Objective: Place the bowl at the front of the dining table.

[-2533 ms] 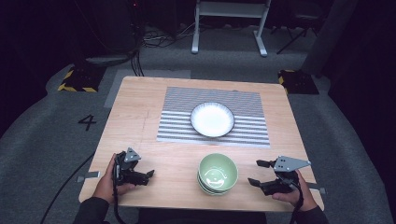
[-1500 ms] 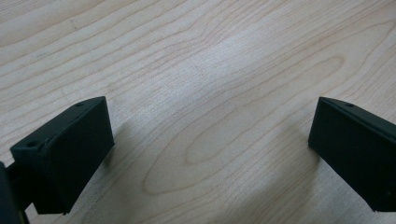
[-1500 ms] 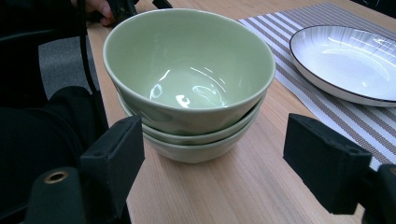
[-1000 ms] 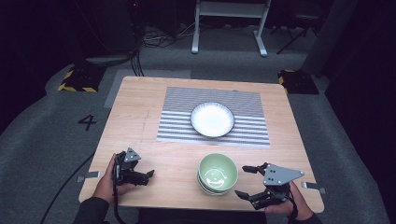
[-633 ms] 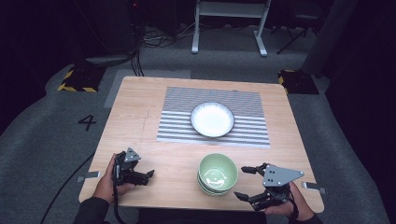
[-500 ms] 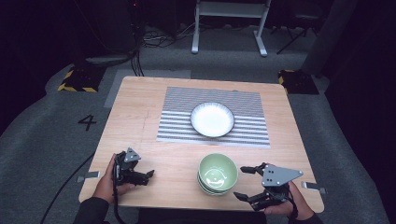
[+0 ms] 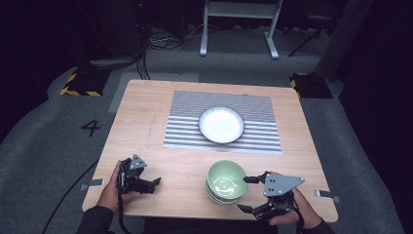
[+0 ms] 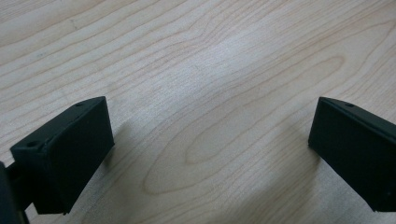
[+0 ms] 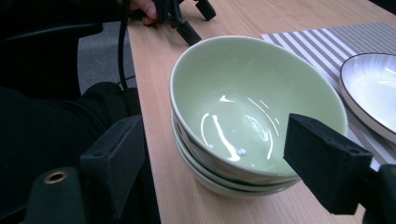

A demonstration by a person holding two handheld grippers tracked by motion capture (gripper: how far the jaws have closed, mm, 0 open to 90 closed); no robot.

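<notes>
A stack of pale green bowls (image 7: 226, 181) stands near the table's front edge, right of centre. My right gripper (image 7: 244, 194) is open just right of the stack, one jaw on either side of its near rim, not touching. In the right gripper view the bowls (image 9: 252, 116) sit between the wide-apart jaws of that gripper (image 9: 219, 163). A white plate (image 7: 221, 125) with a dark rim rests on a striped placemat (image 7: 258, 105). My left gripper (image 7: 152, 186) is open at the front left, low over bare wood (image 8: 205, 93), nothing between its jaws (image 8: 205, 149).
The wooden table (image 7: 146, 117) has bare room on its left half and between the bowls and the placemat. The plate (image 9: 373, 93) and the placemat (image 9: 317, 42) lie beyond the bowls. The other hand's gripper (image 9: 182, 14) shows at the far edge.
My right gripper has moved left to the bowl stack and its jaws have spread wide beside the rim. The left gripper has stayed put.
</notes>
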